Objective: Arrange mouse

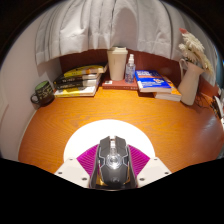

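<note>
A black mouse (112, 160) lies between the gripper's (112, 163) spread fingers (86, 156) on a round white mat (82, 143) over the wooden counter (60, 120), its long axis pointing straight ahead toward distant books (78, 83)

Lighting warm and moderate. Daylight filters through the curtain (100, 30) behind. Soft glare on the desk (60, 125). Strong fisheye bending towards the edges; far objects slightly soft.

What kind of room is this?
Probably a home study or desk corner: a wooden desk with stacked books, a mug, and a computer mouse between the gripper fingers.
</note>
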A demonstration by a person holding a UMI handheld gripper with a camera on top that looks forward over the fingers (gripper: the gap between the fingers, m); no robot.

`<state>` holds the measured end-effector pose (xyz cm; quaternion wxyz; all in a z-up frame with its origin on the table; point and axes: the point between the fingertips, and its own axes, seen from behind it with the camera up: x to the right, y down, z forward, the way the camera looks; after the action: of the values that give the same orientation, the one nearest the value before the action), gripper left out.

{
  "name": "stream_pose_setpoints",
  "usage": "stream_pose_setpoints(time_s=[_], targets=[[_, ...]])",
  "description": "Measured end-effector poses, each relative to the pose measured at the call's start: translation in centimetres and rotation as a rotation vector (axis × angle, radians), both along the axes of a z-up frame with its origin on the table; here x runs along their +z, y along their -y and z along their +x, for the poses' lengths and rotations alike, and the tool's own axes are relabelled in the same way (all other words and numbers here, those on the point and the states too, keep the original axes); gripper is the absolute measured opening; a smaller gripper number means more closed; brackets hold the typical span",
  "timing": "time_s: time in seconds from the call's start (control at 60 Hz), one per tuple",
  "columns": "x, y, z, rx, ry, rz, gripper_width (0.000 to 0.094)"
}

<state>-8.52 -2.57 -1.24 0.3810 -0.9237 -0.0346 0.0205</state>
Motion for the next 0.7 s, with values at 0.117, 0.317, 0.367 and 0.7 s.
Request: stream_pose_setpoints(time_s=[0.117, 0.317, 0.367, 0.7], targets=[[-0.3, -0.4, 0.0, -0.024, -0.008, 0.013, 0.0574], [2.1, -0.9, 0.0, -0.040, 0.044, 0.013, 0.0861], [4.2, -1.0, -0.6, -0.038, 0.014, 0.037, 0.0869], [21.8, 3.1, -3.2, -0.073, -0.076, 0.245, 0.0862]])
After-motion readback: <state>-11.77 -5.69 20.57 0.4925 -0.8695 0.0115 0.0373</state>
